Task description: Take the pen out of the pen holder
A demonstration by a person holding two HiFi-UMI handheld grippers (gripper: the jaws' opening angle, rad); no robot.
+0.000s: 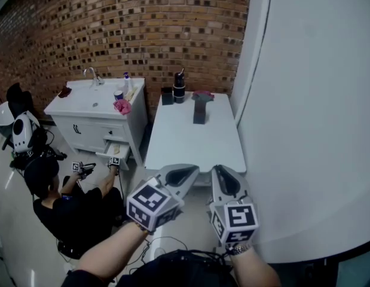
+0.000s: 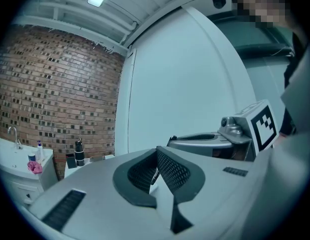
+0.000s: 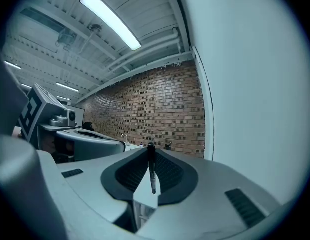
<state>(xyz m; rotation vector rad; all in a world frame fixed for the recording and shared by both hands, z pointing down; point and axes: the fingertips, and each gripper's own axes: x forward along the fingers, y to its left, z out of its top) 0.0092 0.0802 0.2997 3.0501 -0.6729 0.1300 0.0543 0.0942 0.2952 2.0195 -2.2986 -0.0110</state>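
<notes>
Right gripper [image 3: 150, 156] clenched on pen [image 3: 152, 176], upright between pads, already out and well back from worktop [image 1: 190, 139]. Left gripper [image 2: 156, 156] closed, empty. Advice: firm squeeze, level carry, no swinging.

- Head view: looks steeply down from above and behind the left tongs [image 1: 183, 173] and right tongs [image 1: 225, 181], toward the far counter [image 1: 190, 142].
- Left gripper view: level, close along its own jaws.
- Right gripper view: likewise.
- All three views share the brick wall [image 1: 143, 28].

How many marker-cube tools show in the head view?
4. Left tool and right tool low in front; seated person at lower left holds a third tool and fourth tool. Others may be hidden.
</notes>
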